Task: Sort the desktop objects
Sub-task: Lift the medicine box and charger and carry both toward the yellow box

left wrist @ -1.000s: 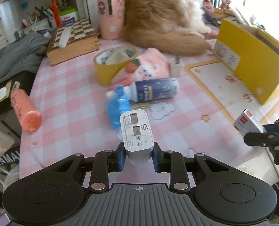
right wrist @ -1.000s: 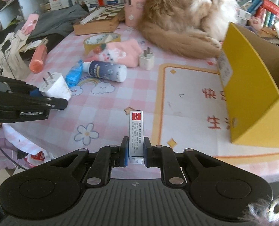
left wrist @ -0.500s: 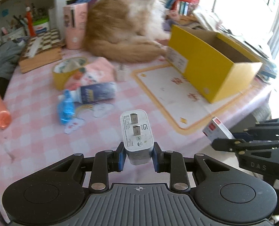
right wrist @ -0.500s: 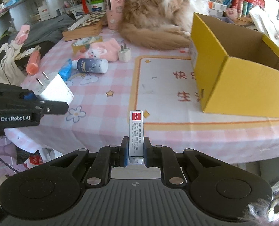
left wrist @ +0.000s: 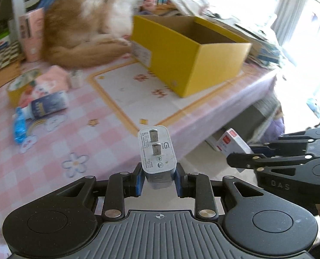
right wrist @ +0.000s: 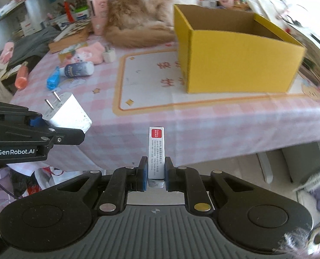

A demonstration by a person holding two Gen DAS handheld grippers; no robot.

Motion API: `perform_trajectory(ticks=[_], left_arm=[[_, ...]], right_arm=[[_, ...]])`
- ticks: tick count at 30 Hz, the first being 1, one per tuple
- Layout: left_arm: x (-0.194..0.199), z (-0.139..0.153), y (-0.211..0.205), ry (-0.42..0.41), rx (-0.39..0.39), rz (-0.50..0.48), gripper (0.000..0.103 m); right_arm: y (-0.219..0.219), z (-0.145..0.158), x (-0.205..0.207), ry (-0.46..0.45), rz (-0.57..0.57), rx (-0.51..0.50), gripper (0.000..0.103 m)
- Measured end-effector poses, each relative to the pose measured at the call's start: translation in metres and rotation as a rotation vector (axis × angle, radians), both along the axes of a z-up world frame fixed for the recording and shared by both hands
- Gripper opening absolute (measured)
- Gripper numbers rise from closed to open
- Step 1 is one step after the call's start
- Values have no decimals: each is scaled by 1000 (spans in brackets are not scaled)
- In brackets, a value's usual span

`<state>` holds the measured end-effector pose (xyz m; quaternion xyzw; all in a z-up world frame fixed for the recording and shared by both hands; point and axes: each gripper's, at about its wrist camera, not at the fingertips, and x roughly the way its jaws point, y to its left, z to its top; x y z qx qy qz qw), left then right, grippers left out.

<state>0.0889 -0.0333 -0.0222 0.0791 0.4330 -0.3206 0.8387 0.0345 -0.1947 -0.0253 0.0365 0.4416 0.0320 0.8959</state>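
My left gripper [left wrist: 159, 181] is shut on a white charger plug [left wrist: 156, 153], prongs pointing forward, held off the table's front edge; the plug also shows in the right wrist view [right wrist: 67, 113]. My right gripper [right wrist: 156, 173] is shut on a small white box with a red label [right wrist: 156, 151], held in front of the table; the box also shows in the left wrist view [left wrist: 232, 143]. An open yellow cardboard box [right wrist: 235, 58] stands on the table's right part, also in the left wrist view [left wrist: 188, 49].
On the pink checked tablecloth [right wrist: 138, 116] lie a dark blue bottle [right wrist: 78, 70], a blue wrapper [right wrist: 53, 79], a second white plug [right wrist: 108, 55], a pink plush [right wrist: 86, 54], tape roll [left wrist: 19, 86] and an orange bottle [right wrist: 22, 78]. A fluffy orange cat [right wrist: 142, 15] lies behind.
Both grippers have drawn back from the table and turned right with their loads. The yellow box now sits more central in both views.
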Motion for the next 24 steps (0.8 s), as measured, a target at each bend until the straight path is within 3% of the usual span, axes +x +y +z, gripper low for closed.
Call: perform_trajectory(ticks=[24], left_arm=[[-44, 1, -46, 10, -14, -228, 27]], right_arm=[[-31, 9, -73, -14, -203, -7, 13]])
